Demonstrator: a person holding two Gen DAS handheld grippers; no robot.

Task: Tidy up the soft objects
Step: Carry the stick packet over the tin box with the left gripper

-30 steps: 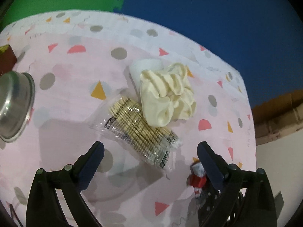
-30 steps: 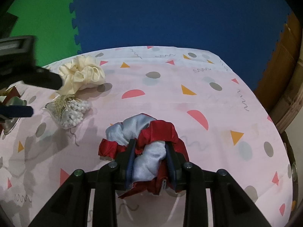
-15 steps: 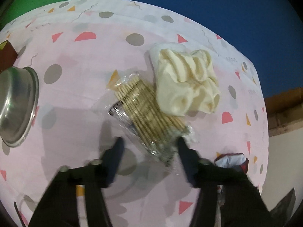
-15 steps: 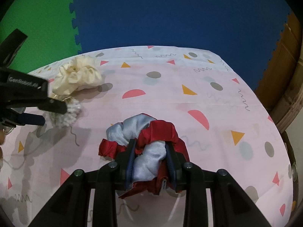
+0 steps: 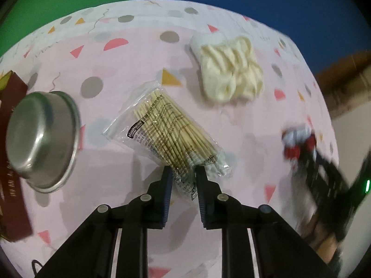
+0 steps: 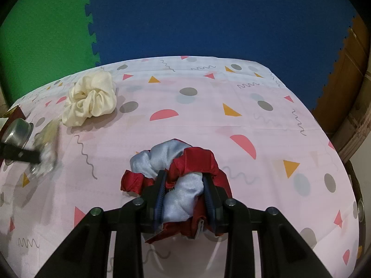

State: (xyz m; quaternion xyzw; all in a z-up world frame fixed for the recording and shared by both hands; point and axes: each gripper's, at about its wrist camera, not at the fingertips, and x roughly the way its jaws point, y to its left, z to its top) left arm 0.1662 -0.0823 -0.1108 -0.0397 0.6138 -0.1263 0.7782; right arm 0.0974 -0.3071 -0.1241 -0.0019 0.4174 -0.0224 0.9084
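2 tools, both loaded: left tool [image 5: 182,173] pinches the cotton-swab packet [image 5: 171,131] by its near end on the desk [image 5: 129,64]; right tool [image 6: 184,180] clamps the red-and-blue scrunchie [image 6: 183,162]. Lift the packet slowly, lest it slip; cream scrunchie [image 6: 91,99] lies apart.

Both wrist views close above tablecloth [image 5: 129,60], sharing cream scrunchie [image 6: 90,99]

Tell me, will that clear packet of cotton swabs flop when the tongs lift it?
Probably a little. The swab packet is pinched at one corner by the left tongs, so its far end may sag. The packed sticks should stiffen it. The glossy film looks slippery.
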